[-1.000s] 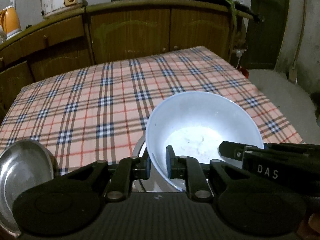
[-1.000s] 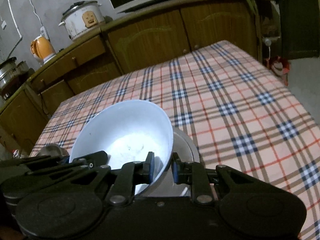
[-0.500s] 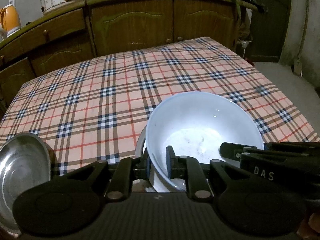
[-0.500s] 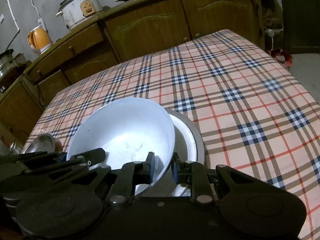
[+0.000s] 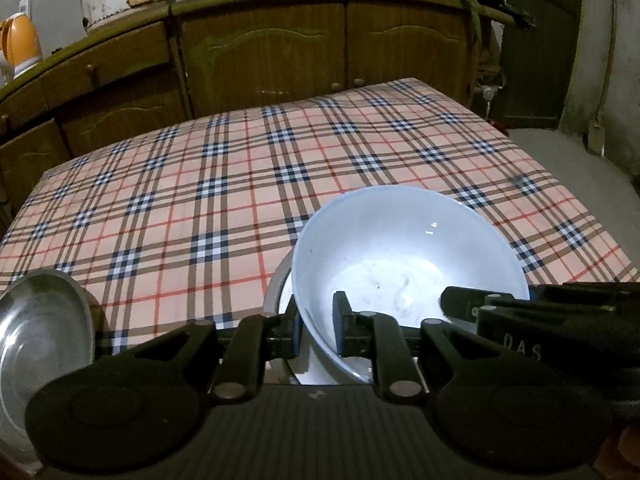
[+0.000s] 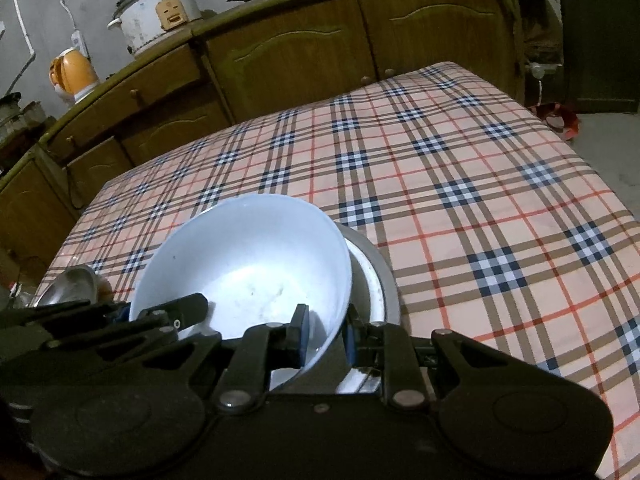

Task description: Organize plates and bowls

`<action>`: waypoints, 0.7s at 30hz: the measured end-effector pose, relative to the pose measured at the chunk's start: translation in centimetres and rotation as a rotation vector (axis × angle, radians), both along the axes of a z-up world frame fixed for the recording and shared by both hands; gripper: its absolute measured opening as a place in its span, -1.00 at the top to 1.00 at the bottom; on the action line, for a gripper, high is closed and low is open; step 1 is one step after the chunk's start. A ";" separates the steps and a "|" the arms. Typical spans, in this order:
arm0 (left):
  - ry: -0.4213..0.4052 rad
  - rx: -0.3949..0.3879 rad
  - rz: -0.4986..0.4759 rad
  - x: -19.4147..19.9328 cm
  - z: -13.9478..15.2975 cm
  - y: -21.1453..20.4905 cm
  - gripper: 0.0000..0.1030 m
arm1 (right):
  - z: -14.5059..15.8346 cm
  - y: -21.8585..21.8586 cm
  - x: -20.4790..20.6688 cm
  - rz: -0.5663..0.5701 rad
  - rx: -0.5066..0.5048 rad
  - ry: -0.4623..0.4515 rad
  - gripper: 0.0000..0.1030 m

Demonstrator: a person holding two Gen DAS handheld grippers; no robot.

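Note:
A white bowl (image 5: 404,264) (image 6: 248,264) hangs tilted just above a steel dish (image 6: 386,284) (image 5: 275,292) that has white inside. My left gripper (image 5: 318,328) is shut on the bowl's near rim, one pad inside and one outside. My right gripper (image 6: 326,334) is shut on the rim as well, on the side over the steel dish. Each gripper shows in the other's view: the right (image 5: 500,308), the left (image 6: 172,312). A second steel plate (image 5: 40,340) (image 6: 76,284) lies at the table's near left corner.
The checked tablecloth (image 5: 240,184) (image 6: 460,184) covers the table. Wooden cabinets (image 5: 264,52) stand behind it, carrying a rice cooker (image 6: 160,12), an orange kettle (image 6: 74,70) and a microwave. Bare floor lies off the table's right edge.
Both grippers have kept their hold on the white bowl. The table and cabinets have slid slightly in both views; the bowl sits much as before over the steel dish.

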State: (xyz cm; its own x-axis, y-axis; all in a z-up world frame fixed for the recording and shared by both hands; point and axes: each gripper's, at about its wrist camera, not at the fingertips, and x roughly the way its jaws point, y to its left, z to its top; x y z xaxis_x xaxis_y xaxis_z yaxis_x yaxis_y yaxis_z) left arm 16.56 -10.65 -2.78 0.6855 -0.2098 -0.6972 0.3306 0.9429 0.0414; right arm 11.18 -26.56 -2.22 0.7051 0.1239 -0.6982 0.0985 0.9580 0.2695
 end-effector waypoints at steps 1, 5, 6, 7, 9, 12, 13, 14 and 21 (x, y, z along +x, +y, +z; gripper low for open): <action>0.003 -0.001 -0.002 0.0 -0.1 -0.1 0.66 | 0.0 -0.1 0.0 -0.003 -0.003 0.001 0.53; 0.005 -0.006 0.004 0.0 -0.2 -0.1 0.65 | 0.0 -0.3 0.0 0.002 0.007 0.000 0.51; 0.006 -0.007 0.005 0.0 -0.2 -0.1 0.64 | 0.0 -0.3 0.0 0.003 0.009 0.001 0.51; 0.007 -0.007 0.005 0.0 -0.2 -0.1 0.64 | 0.0 -0.4 0.0 0.003 0.011 0.001 0.51; 0.006 -0.007 0.003 -0.1 -0.2 -0.1 0.64 | 0.0 -0.4 0.0 0.000 0.017 0.005 0.49; 0.011 -0.012 0.006 -0.1 -0.2 -0.2 0.64 | 0.0 -0.5 -0.1 -0.002 0.036 0.013 0.42; 0.011 -0.014 0.007 -0.1 -0.2 -0.2 0.64 | 0.1 -0.5 -0.1 -0.002 0.037 0.015 0.40; 0.011 -0.014 0.008 -0.1 -0.2 -0.2 0.64 | 0.1 -0.5 -0.1 -0.002 0.040 0.019 0.37; 0.017 -0.029 0.011 -0.1 -0.2 -0.2 0.63 | 0.8 -0.1 -0.1 0.042 0.010 0.045 0.21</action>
